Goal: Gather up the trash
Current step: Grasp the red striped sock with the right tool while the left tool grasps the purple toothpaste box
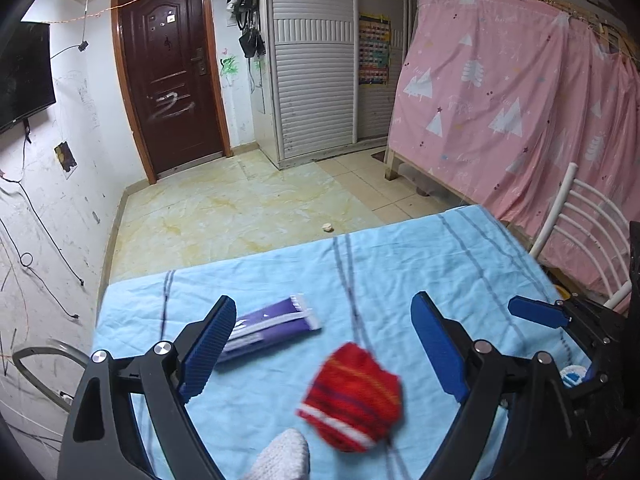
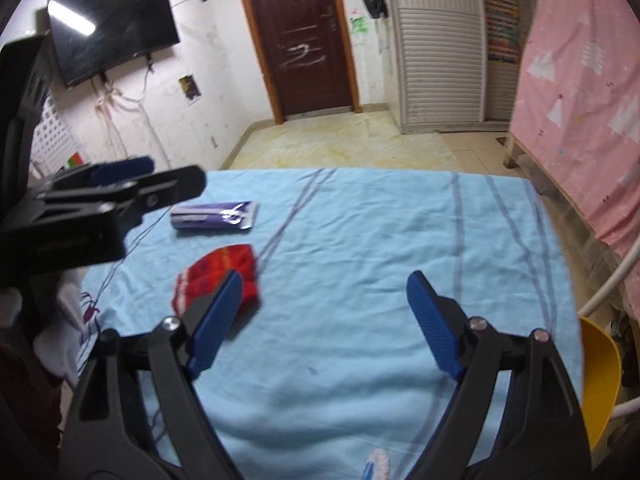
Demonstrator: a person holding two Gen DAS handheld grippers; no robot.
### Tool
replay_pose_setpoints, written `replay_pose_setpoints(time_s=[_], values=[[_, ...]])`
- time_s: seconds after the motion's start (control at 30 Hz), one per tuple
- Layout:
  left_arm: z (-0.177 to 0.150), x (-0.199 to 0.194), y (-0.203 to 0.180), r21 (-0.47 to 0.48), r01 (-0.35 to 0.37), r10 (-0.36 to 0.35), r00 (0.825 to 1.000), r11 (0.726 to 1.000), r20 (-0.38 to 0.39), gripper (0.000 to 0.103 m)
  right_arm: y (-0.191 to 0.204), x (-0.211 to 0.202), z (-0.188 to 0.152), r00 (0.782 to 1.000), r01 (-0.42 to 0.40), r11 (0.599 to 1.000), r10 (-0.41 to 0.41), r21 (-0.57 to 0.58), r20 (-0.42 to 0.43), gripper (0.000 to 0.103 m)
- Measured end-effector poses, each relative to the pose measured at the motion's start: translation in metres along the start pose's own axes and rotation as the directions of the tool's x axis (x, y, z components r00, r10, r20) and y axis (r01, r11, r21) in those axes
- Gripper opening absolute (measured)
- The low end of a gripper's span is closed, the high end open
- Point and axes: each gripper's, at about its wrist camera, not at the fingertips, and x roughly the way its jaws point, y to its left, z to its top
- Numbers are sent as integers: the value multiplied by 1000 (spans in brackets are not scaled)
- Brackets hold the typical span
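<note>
A table under a light blue striped cloth (image 1: 420,264) carries a purple wrapper (image 1: 272,326) and a red striped knitted piece (image 1: 354,396). My left gripper (image 1: 323,302) hovers open above them; the wrapper lies by its left finger and the red piece lies blurred below the gap, with no pad touching it. In the right wrist view my right gripper (image 2: 326,277) is open over bare cloth, the red piece (image 2: 224,270) just beyond its left fingertip and the wrapper (image 2: 216,216) farther back. The left gripper (image 2: 132,176) shows at that view's left edge.
A small crumpled white ball (image 1: 328,227) lies on the tiled floor beyond the table. A white chair back (image 1: 580,232) and a pink curtain (image 1: 500,100) stand to the right. A yellow object (image 2: 600,380) sits low by the table's right edge. Something white and knitted (image 1: 282,456) pokes in at the bottom.
</note>
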Motion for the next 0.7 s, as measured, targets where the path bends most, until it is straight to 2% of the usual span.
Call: replay_pose_setpoints(time_s=[0.27, 0.5, 0.7], values=[[-7, 28, 30, 74, 48, -44, 997, 996, -59, 80, 35, 23, 0, 996, -65, 997, 62, -49, -60, 84], [-9, 52, 43, 200, 67, -49, 994, 978, -94, 80, 62, 37, 2, 988, -121, 988, 111, -91, -108, 85], [-13, 66, 45, 263, 106, -77, 990, 959, -121, 80, 79, 45, 6, 984, -135, 982, 117, -133, -135, 87]])
